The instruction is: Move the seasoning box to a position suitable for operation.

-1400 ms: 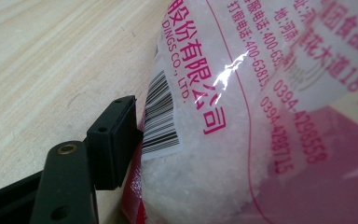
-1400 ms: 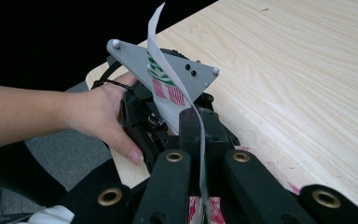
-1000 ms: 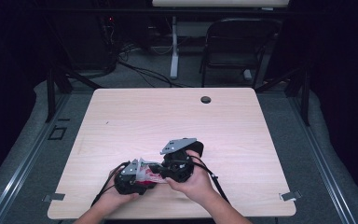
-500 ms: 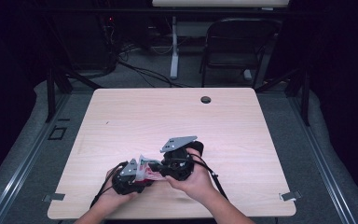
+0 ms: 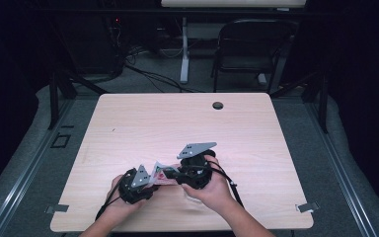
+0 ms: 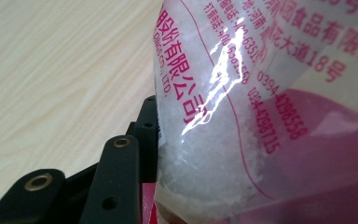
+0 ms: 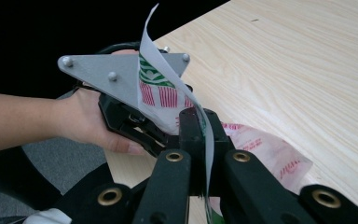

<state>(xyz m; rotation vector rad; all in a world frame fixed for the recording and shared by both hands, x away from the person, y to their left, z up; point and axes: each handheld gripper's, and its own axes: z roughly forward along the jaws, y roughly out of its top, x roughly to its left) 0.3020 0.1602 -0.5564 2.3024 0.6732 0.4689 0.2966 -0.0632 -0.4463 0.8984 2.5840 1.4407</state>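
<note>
**A:** What does the packet look like?

**B:** It's a clear plastic bag (image 6: 261, 93) with a seam edge, printed in pink-red characters and digits, with a solid pink field low on one side. White granules fill it; in the left gripper view they bulge against the film, which throws a bright glare. In the right gripper view its flat top flap (image 7: 168, 88) stands up thin and curved, with green stripes and red bars.

**A:** Where is it?

**B:** Near the front edge of the table (image 5: 256, 128), held between the two grippers, just above the wood.

**A:** How do the grippers stand?

**B:** The right gripper (image 7: 204, 135) has its black jaws pinched tight on the flap, which runs up through the narrow slit between them. The left gripper (image 6: 154, 121) has just been closing; one dark jaw presses against the bag's filled side, the other is hidden behind the plastic, so it reads as a half-wide grip on the bag's body.

**A:** And around them?

**B:** In the high view, both hands meet there, the left hand (image 5: 121, 197) and the right hand (image 5: 214, 190) close together; a dark round hole (image 5: 218, 105) sits at the far edge
</note>
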